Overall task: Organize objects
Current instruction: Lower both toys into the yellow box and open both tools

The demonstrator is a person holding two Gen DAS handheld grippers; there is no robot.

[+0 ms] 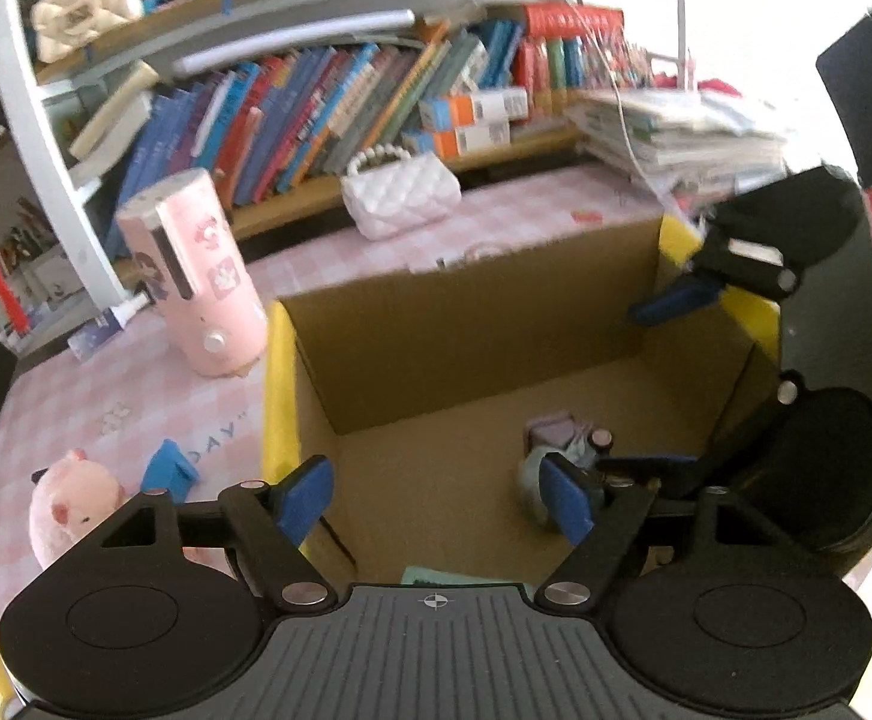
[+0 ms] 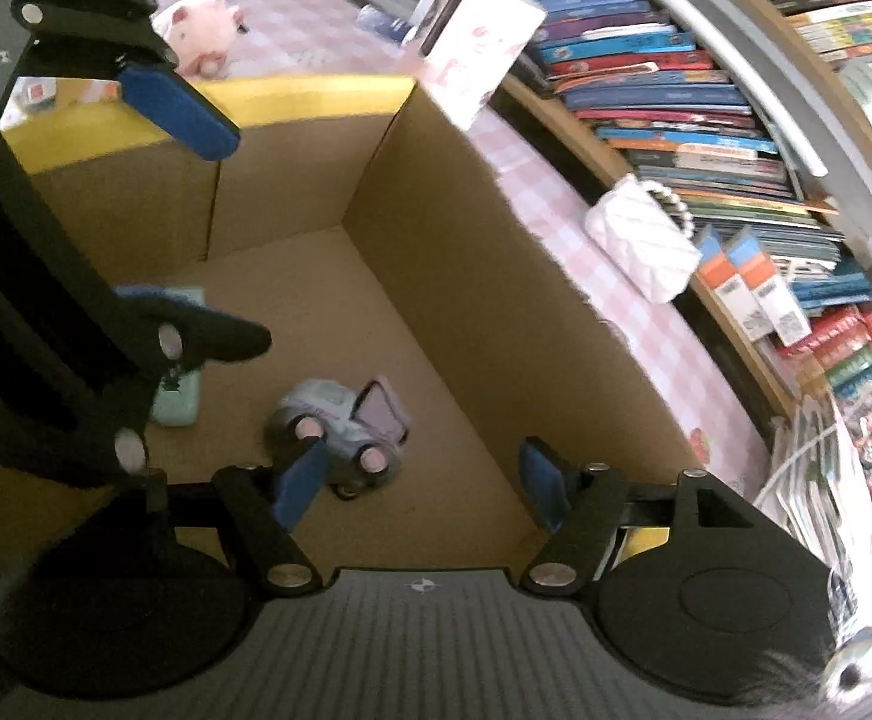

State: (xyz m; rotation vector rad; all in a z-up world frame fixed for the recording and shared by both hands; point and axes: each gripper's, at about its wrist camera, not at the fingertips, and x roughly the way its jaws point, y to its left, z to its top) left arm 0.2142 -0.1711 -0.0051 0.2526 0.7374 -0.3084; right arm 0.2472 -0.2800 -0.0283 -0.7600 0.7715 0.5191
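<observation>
Pig: pink plush lying on the checked tablecloth, left of the box.
Dispenser: pink cylinder upright on the cloth, just beside the box's left rear corner.
Left gripper: angled down over the box's near edge, jaws spread, nothing between the blue pads; its right pad stands in front of the toy car.
Box: open cardboard carton with yellow tape along its rims, in the middle of the table.
Car: small pale-blue toy tipped on its side on the box floor, pink wheels showing, touching a lilac piece.
Mint item: flat on the box floor, near the car, partly hidden.
Purse: white quilted, pearl handle, behind the box by the bookshelf.
Right gripper: tilted down into the box from its right side, jaws apart and empty, car just beyond its left pad.
</observation>
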